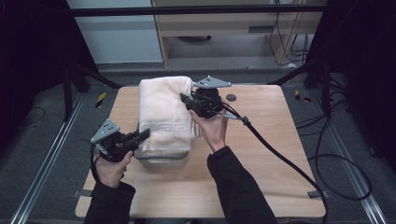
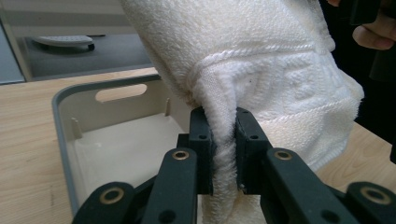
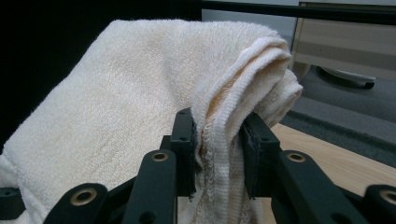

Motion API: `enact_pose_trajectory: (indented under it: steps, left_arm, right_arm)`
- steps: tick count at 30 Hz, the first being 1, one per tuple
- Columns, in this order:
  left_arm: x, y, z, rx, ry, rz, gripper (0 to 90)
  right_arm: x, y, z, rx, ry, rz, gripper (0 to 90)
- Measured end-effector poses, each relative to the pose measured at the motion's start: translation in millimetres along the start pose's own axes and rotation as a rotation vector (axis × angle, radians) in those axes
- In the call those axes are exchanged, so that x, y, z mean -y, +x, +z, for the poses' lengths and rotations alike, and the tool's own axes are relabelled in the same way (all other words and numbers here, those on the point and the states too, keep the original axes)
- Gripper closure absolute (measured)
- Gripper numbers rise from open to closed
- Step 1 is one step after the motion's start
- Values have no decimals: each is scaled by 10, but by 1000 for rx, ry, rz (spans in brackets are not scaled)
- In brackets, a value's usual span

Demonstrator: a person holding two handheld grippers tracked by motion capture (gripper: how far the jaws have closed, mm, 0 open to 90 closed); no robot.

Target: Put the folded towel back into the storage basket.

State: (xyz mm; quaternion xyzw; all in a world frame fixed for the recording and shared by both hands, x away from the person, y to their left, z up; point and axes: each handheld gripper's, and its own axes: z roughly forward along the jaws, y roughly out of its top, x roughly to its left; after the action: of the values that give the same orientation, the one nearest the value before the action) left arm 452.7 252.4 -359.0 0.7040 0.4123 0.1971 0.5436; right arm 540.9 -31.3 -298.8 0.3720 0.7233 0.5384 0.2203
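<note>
A folded cream towel (image 1: 164, 109) hangs stretched over a grey plastic bin (image 1: 163, 160) on the wooden table. My left gripper (image 1: 144, 134) is shut on the towel's near left corner, low beside the bin. In the left gripper view the towel (image 2: 252, 60) is bunched between the jaws (image 2: 223, 140), above the bin's open inside (image 2: 116, 140). My right gripper (image 1: 186, 99) is shut on the towel's far right edge and holds it higher. Several folded layers of the towel (image 3: 140, 93) are pinched between the black jaws (image 3: 218, 144) in the right gripper view.
The wooden table (image 1: 261, 154) has bare room to the right and front of the bin. A black cable (image 1: 280, 154) trails from the right gripper across the table to its right edge. A small dark round mark (image 1: 231, 97) lies near the far edge.
</note>
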Motion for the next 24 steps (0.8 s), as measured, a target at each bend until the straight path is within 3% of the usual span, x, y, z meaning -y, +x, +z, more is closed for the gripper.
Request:
enact_pose_trajectory:
  steps: [12, 24]
  left_arm:
    - [62, 229, -29, -45, 20, -23, 788]
    - [215, 406, 61, -79, 98, -48, 788]
  right_arm:
    - [-9, 120, 276, -9, 22, 1, 696]
    - [213, 139, 589, 2, 82, 13, 696]
